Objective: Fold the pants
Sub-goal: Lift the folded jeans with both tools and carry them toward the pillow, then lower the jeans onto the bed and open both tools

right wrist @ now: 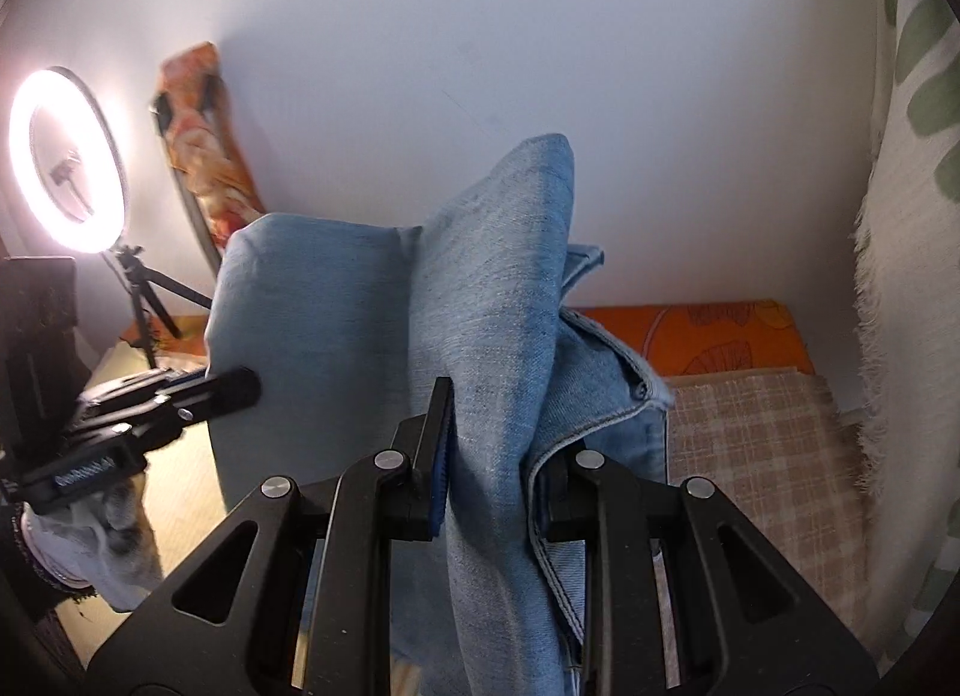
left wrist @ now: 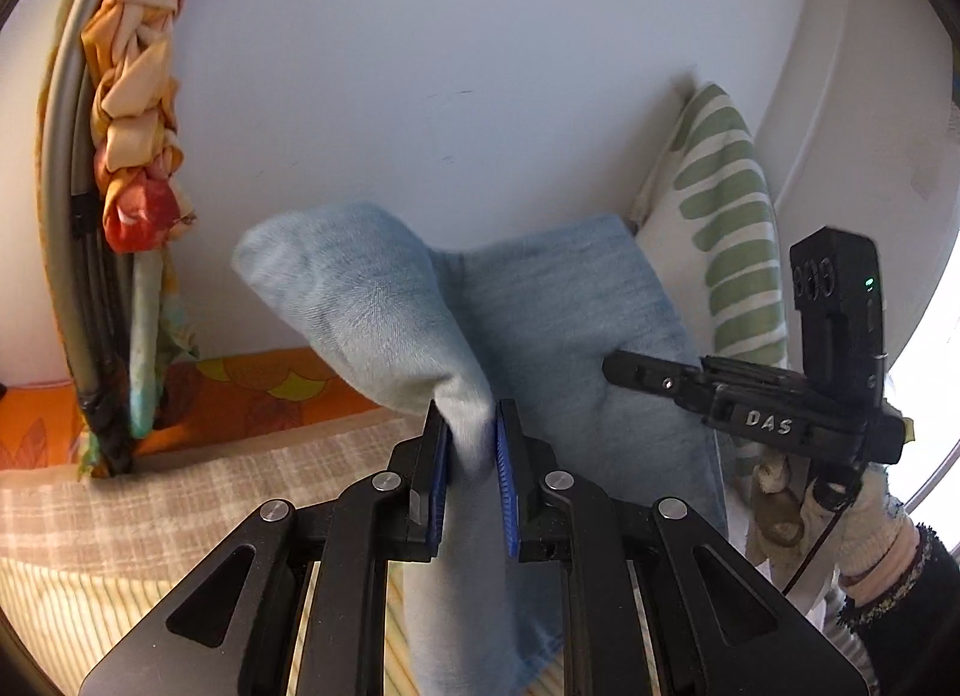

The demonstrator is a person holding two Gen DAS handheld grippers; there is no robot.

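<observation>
Light blue denim pants (left wrist: 384, 300) hang lifted in the air in front of a white wall. My left gripper (left wrist: 471, 438) is shut on a bunched fold of the pants, which pokes up past the blue pads. My right gripper (right wrist: 492, 426) is shut on another part of the pants (right wrist: 492, 288), near the waistband with a button (right wrist: 641, 390). The right gripper also shows in the left wrist view (left wrist: 624, 366), to the right and touching the cloth. The left gripper shows in the right wrist view (right wrist: 240, 384), at the left of the cloth.
A beige checked bed cover (left wrist: 180, 492) lies below, with an orange patterned strip (right wrist: 690, 330) along the wall. A green-striped pillow (left wrist: 720, 216) leans at the right. A folded frame with knotted orange cloth (left wrist: 132, 144) stands at the left. A lit ring light (right wrist: 66, 156) stands on a tripod.
</observation>
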